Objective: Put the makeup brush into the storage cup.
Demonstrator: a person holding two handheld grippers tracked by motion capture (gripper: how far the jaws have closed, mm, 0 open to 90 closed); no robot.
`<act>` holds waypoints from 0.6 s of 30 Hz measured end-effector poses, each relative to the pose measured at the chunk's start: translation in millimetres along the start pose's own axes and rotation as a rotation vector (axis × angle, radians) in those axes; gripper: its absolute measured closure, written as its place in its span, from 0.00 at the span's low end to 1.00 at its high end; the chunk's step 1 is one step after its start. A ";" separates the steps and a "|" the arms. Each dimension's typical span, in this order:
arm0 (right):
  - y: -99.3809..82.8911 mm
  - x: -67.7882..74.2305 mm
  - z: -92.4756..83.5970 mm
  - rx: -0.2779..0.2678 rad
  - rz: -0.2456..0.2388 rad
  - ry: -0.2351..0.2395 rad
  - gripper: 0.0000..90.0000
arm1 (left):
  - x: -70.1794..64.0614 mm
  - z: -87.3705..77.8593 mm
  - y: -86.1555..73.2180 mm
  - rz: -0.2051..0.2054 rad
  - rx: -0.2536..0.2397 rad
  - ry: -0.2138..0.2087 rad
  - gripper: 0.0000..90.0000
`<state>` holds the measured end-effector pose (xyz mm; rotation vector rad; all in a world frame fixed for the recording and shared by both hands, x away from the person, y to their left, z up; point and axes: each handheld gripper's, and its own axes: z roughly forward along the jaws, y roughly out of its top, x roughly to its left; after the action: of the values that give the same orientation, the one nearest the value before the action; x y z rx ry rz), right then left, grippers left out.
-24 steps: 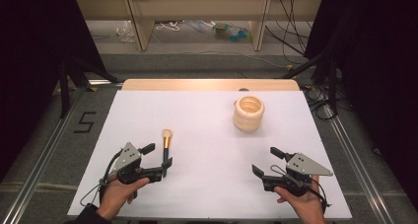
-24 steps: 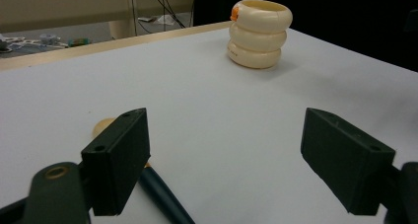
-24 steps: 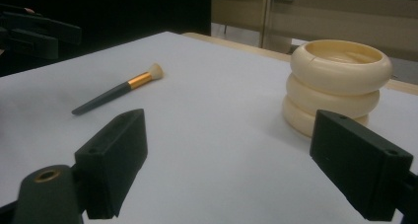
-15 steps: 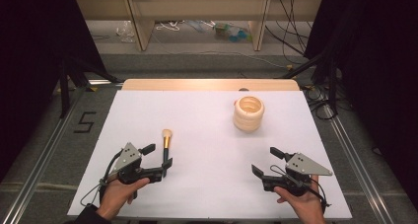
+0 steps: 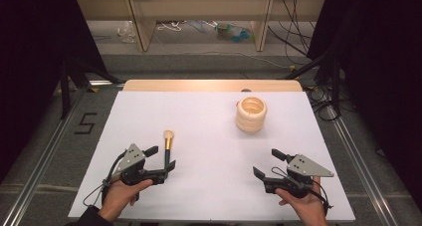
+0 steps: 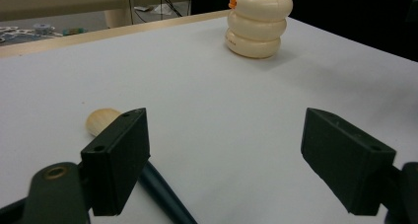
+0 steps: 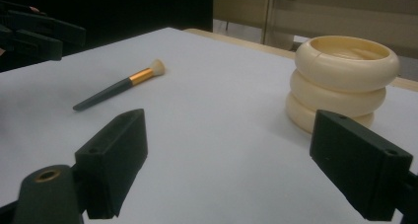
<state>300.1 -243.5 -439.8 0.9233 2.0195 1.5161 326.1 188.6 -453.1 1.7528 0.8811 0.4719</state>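
Observation:
A makeup brush (image 5: 168, 145) with a dark handle, gold ferrule and pale head lies on the white table (image 5: 209, 136), left of centre. My left gripper (image 5: 161, 159) stands open at the handle's near end, its jaws wide apart and holding nothing. In the left gripper view the brush (image 6: 102, 120) passes behind one jaw of that gripper (image 6: 231, 160). A cream ribbed holder (image 5: 251, 114) stands upright at the back right. My right gripper (image 5: 268, 164) is open near the front right edge. Its own view, past the open gripper (image 7: 236, 160), shows the holder (image 7: 345, 81) and the brush (image 7: 118, 86).
A wooden strip (image 5: 211, 85) borders the table's far edge. Metal rails (image 5: 45, 156) run along both sides. Bare white surface lies between the two grippers and around the holder (image 6: 259, 21). Cables and clutter lie on the floor (image 5: 199, 37) beyond the table.

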 end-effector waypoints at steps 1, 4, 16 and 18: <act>-0.2 -1.2 0.7 -0.010 -0.019 -0.005 0.17 | 1.0 1.9 0.0 -0.014 0.004 -0.016 0.20; -0.6 -0.5 0.2 0.004 -0.007 -0.001 0.17 | 0.8 5.4 0.2 -0.009 0.036 -0.022 0.19; -1.2 -0.4 2.3 0.010 -0.010 0.009 0.17 | 13.3 29.0 13.1 0.059 0.252 0.016 0.18; -1.1 -0.1 1.9 0.012 -0.007 0.010 0.17 | 18.9 35.9 17.2 0.074 0.337 0.018 0.19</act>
<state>301.2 -242.5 -441.4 0.9143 2.0395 1.5093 368.7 177.2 -451.8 2.0968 0.9529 0.4040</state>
